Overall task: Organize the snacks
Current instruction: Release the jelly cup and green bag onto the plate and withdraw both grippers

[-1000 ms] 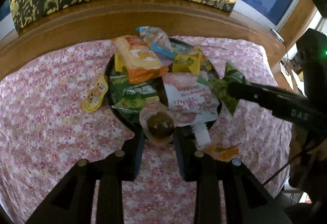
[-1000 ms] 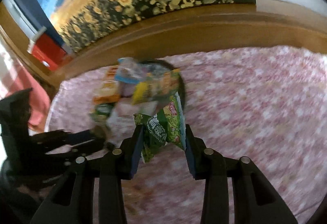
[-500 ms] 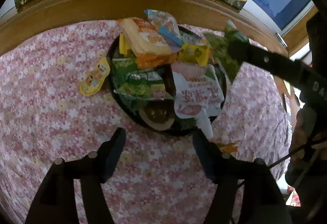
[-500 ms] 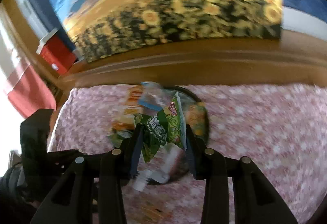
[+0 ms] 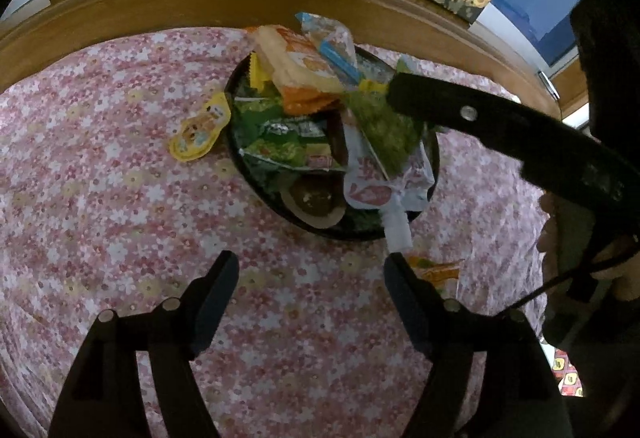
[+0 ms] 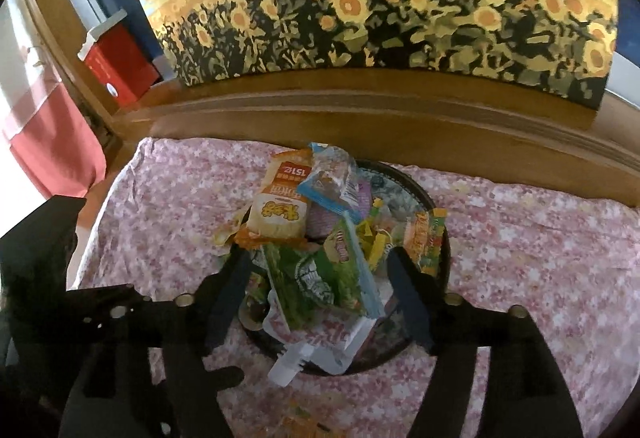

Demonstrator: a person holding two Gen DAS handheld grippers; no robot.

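Observation:
A round black tray (image 5: pixel 240 154) heaped with snack packets sits on the pink floral cloth (image 5: pixel 100 218); it also shows in the right wrist view (image 6: pixel 434 206). My left gripper (image 5: pixel 310 268) is open and empty, just short of the tray's near rim. A brown jelly cup (image 5: pixel 314 200) lies in the tray in front of it. My right gripper (image 6: pixel 320 268) is open over the tray, and a green snack packet (image 6: pixel 320 278) lies between its fingers on the pile; it also shows in the left wrist view (image 5: pixel 384 130).
A yellow packet (image 5: pixel 200 128) lies on the cloth left of the tray. An orange packet (image 5: pixel 434 268) lies near the tray's front right. A white spouted pouch (image 6: pixel 320 342) overhangs the rim. A wooden headboard (image 6: pixel 360 110) and sunflower painting (image 6: pixel 400 6) stand behind.
My left gripper opened, let go of the brown jelly cup into the tray and drew back. My right gripper carried the green packet over the tray and opened its jaws.

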